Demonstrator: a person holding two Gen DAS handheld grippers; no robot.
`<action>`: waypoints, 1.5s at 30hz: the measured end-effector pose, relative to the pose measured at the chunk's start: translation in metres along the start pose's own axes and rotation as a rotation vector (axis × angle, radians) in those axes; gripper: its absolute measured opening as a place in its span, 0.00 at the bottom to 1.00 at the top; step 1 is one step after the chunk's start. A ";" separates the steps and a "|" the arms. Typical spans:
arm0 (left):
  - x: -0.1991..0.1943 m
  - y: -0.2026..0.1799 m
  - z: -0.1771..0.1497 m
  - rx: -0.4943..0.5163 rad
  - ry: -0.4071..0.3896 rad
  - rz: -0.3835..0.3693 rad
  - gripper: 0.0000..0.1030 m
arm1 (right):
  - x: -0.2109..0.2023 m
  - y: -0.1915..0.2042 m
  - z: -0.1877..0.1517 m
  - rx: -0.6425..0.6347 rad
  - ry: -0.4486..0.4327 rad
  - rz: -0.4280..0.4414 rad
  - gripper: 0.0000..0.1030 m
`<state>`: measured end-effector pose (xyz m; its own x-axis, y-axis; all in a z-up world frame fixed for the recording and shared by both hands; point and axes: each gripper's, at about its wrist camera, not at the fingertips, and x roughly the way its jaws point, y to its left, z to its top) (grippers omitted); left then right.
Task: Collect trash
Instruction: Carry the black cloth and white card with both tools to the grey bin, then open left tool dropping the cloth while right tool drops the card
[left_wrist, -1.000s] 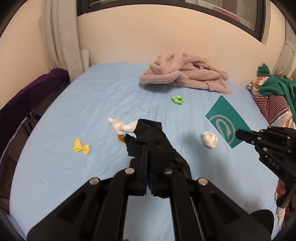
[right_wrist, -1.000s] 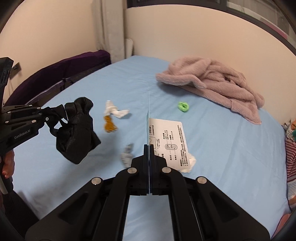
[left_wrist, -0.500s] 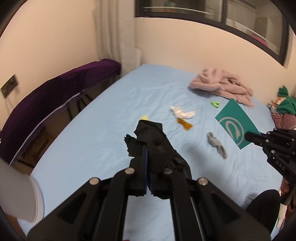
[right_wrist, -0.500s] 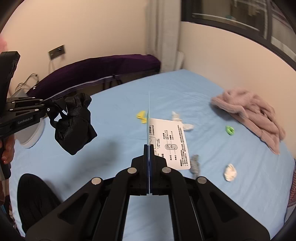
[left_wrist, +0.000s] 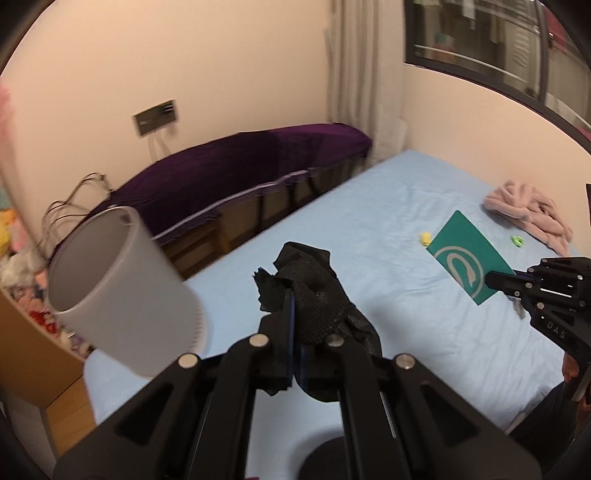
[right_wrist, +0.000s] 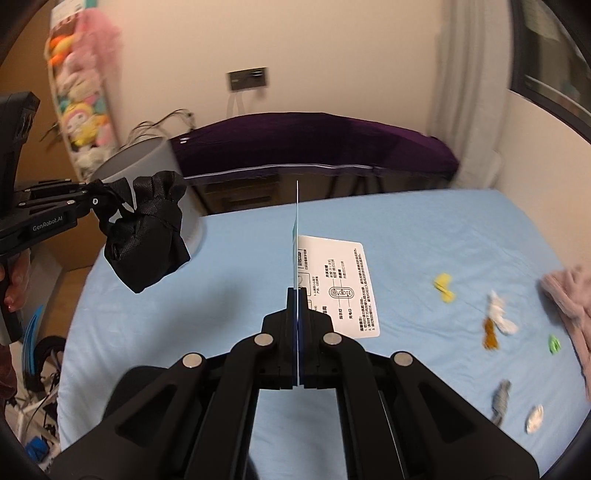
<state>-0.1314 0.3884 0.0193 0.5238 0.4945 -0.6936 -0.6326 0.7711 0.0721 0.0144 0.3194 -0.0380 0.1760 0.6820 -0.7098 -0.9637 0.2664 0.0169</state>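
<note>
My left gripper (left_wrist: 295, 295) is shut on a crumpled black cloth bag (left_wrist: 314, 284), held above the blue bed (left_wrist: 388, 229). A grey bin (left_wrist: 118, 295) stands just left of it at the bed's corner, its mouth open and tilted in this view. My right gripper (right_wrist: 296, 295) is shut on a thin card (right_wrist: 340, 288), white and printed on one face, green with a white logo (left_wrist: 469, 258) on the other. In the right wrist view the left gripper (right_wrist: 94, 201) hangs the bag (right_wrist: 147, 240) in front of the bin (right_wrist: 147, 162).
Small scraps lie on the bed's right part: yellow (right_wrist: 444, 283), white (right_wrist: 498, 314), orange (right_wrist: 490, 334), green (right_wrist: 554, 344), grey (right_wrist: 501, 400). A pink blanket (left_wrist: 528, 210) sits far right. A purple-covered bench (left_wrist: 240, 166) runs behind; wooden furniture (left_wrist: 33, 369) and plush toys (right_wrist: 81, 110) stand left.
Both grippers have swung left, away from the scraps and toward the bed's corner. The grey bin has come fully into view. Both grips are unchanged.
</note>
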 end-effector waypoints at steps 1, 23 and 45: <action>-0.007 0.016 -0.001 -0.017 -0.001 0.023 0.03 | 0.004 0.009 0.008 -0.016 -0.001 0.016 0.00; -0.105 0.241 0.052 -0.239 -0.122 0.339 0.03 | 0.069 0.229 0.225 -0.285 -0.060 0.355 0.00; -0.081 0.288 0.081 -0.255 -0.089 0.364 0.03 | 0.113 0.263 0.299 -0.254 -0.056 0.368 0.01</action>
<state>-0.3099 0.6031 0.1538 0.2815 0.7563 -0.5906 -0.8992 0.4228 0.1128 -0.1590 0.6702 0.0970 -0.1838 0.7379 -0.6494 -0.9817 -0.1715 0.0831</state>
